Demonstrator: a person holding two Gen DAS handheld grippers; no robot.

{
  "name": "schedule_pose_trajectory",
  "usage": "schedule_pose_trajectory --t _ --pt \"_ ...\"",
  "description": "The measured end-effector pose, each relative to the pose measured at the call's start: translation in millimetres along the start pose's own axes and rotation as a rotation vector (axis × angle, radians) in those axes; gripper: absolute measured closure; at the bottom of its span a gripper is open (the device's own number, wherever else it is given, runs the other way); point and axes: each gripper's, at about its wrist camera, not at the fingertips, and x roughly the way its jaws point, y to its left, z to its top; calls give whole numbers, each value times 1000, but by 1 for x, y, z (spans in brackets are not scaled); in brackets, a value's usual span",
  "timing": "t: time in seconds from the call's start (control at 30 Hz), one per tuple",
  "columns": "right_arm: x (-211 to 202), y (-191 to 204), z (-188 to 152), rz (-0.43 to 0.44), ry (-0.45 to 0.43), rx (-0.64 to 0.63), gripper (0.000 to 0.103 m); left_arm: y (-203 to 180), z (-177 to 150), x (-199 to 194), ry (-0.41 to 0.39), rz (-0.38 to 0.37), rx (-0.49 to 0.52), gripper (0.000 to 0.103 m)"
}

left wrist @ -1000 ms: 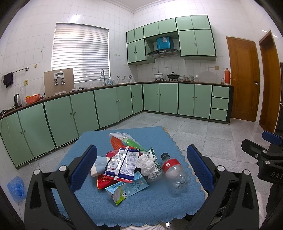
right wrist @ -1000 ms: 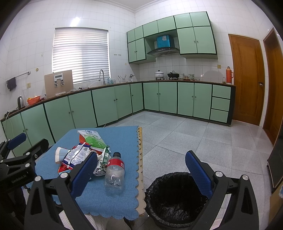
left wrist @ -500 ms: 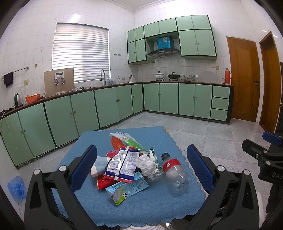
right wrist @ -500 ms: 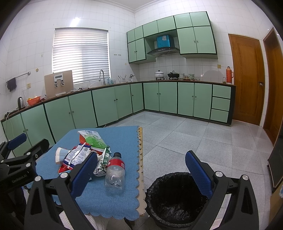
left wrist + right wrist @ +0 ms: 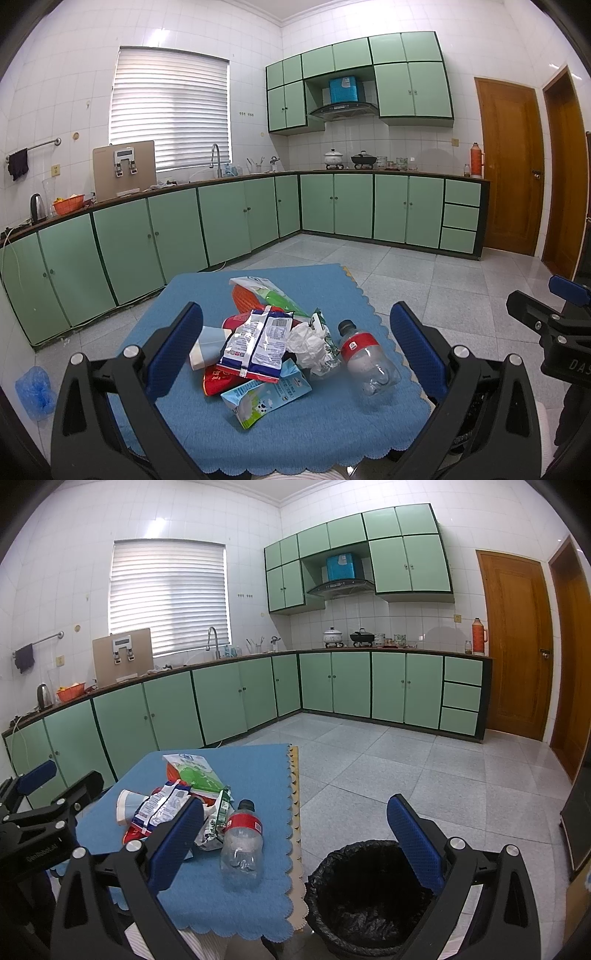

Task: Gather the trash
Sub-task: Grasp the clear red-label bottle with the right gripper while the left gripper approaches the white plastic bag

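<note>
Bare blue cloth (image 5: 325, 424) lies before the trash pile (image 5: 266, 339); bin (image 5: 364, 893) mouth unobstructed.

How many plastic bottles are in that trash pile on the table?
1: the clear plastic bottle with a red label lies on the blue cloth at the pile's right edge, nearest the bin. Wrappers could hide another.

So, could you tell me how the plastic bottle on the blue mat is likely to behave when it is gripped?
The plastic bottle looks empty and clear, so it is probably light. Its walls look dented, so they may buckle under the gripper. It lies on its side, so a nudge could roll it.
</note>
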Motion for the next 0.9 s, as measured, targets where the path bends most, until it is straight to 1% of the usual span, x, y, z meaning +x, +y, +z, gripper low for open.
schedule_pose_trajectory --t 0.17,0.3,0.4,0.67,0.9 --pt "6 5 3 6 2 5 6 3 0 4 -1 16 2 5" --pt "12 9 -1 18 9 10 6 13 -3 12 11 37 -14 5" --pt "20 13 -5 26 25 14 6 19 -6 18 17 56 -8 5" --pt "47 19 -19 44 67 9 6 40 -27 41 81 88 8 5" --pt "76 28 -33 66 94 -9 6 50 -39 63 117 85 13 5"
